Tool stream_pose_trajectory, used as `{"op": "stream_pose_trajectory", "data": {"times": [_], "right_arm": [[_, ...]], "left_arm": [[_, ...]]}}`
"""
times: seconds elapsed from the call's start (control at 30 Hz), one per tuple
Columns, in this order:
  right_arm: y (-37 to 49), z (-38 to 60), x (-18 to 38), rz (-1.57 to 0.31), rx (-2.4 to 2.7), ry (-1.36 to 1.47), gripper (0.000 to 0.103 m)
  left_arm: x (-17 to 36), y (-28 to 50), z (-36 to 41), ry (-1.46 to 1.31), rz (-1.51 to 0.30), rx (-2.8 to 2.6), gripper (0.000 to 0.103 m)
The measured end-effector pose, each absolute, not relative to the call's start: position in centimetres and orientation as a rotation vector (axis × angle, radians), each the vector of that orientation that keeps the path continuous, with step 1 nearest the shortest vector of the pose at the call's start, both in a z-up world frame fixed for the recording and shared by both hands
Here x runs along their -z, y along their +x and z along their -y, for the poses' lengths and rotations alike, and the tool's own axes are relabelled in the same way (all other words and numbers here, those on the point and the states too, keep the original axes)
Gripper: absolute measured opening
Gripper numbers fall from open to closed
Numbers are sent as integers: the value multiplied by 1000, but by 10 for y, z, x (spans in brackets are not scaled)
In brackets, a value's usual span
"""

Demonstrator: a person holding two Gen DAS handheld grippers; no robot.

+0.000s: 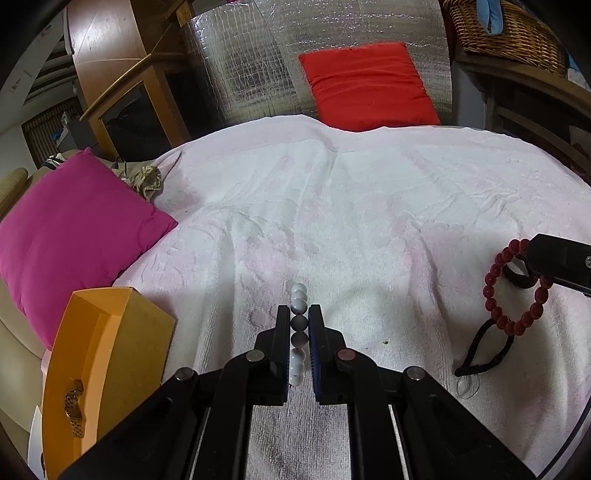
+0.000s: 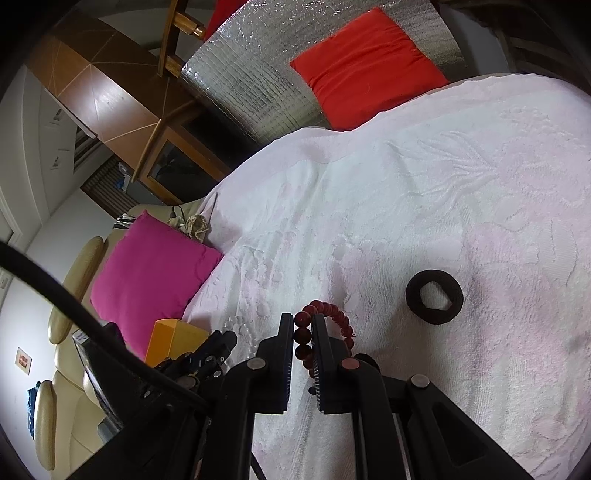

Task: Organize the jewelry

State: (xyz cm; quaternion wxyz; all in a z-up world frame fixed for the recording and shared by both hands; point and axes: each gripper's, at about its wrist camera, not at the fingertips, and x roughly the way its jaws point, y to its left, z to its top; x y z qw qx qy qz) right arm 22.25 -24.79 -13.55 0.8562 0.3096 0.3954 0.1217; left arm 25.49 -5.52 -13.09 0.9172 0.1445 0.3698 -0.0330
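My left gripper point(image 1: 299, 314) is shut on a white and grey bead bracelet point(image 1: 298, 325), held just above the white towel point(image 1: 369, 206). My right gripper point(image 2: 303, 320) is shut on a dark red bead bracelet point(image 2: 325, 314); in the left wrist view that red bracelet point(image 1: 513, 291) hangs from the right gripper point(image 1: 532, 258) at the right edge. An open orange box point(image 1: 107, 354) stands at the left with a gold watch point(image 1: 75, 410) inside. The box point(image 2: 173, 339) also shows in the right wrist view, beside the left gripper point(image 2: 225, 339).
A thick black hair tie point(image 2: 434, 297) lies on the towel right of my right gripper. A thin black band point(image 1: 487, 350) lies under the red bracelet. A magenta cushion point(image 1: 74, 229) sits left, a red cushion point(image 1: 365, 85) far back, a wicker basket point(image 1: 509, 33) top right.
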Motion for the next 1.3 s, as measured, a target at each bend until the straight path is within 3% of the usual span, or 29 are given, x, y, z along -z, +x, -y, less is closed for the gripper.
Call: {"op": "stream_pose_trajectory", "data": {"times": [1.3], "right_arm": [[220,240,128,-811,-266,614,11]], "left_arm": [[123,249,55,293,-732,63,10]]}}
